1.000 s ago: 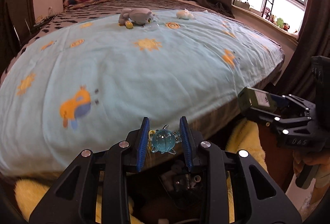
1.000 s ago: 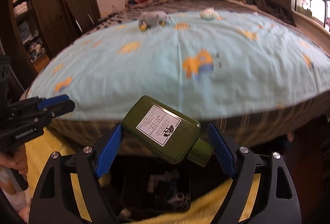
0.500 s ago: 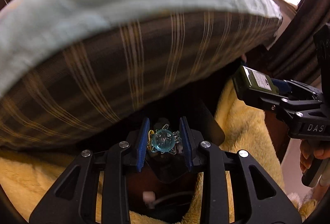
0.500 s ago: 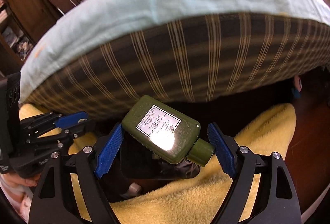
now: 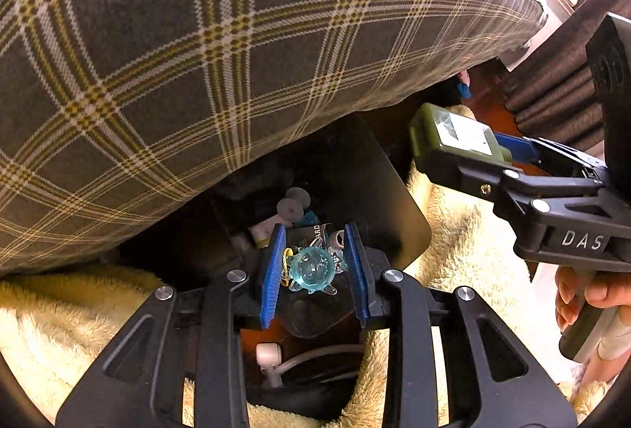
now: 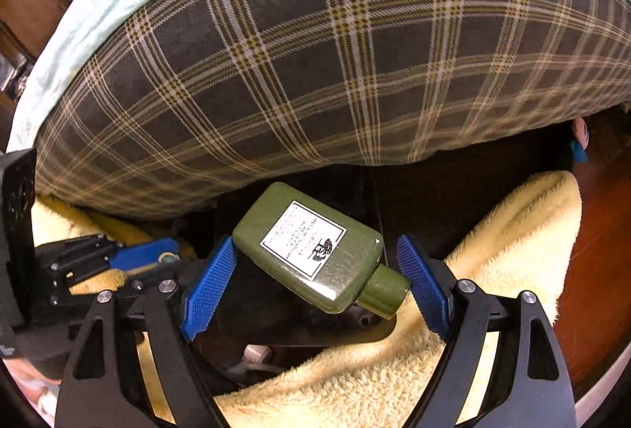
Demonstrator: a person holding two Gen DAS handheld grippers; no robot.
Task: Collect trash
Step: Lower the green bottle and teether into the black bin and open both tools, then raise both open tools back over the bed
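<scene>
My left gripper (image 5: pixel 314 266) is shut on a small clear blue spiky ball toy (image 5: pixel 311 268) and holds it over a black trash bin (image 5: pixel 378 199) that stands below the bed. Several small items lie inside the bin. My right gripper (image 6: pixel 315 266) is shut on a green bottle (image 6: pixel 311 246) with a white label, held slantwise with its cap toward the right finger, just above the bin (image 6: pixel 276 309). The right gripper with the bottle (image 5: pixel 453 140) also shows at the right of the left wrist view. The left gripper (image 6: pixel 130 254) shows at the left of the right wrist view.
The plaid side of the mattress (image 5: pixel 197 53) hangs close above the bin. A yellow fluffy rug (image 6: pixel 493 254) lies around the bin. A white plug and cable (image 5: pixel 272 355) lie on the floor near me. Dark curtains (image 5: pixel 552 89) hang at the right.
Both grippers have dropped from above the bed to below its edge and moved in over the bin, each still holding its item.
</scene>
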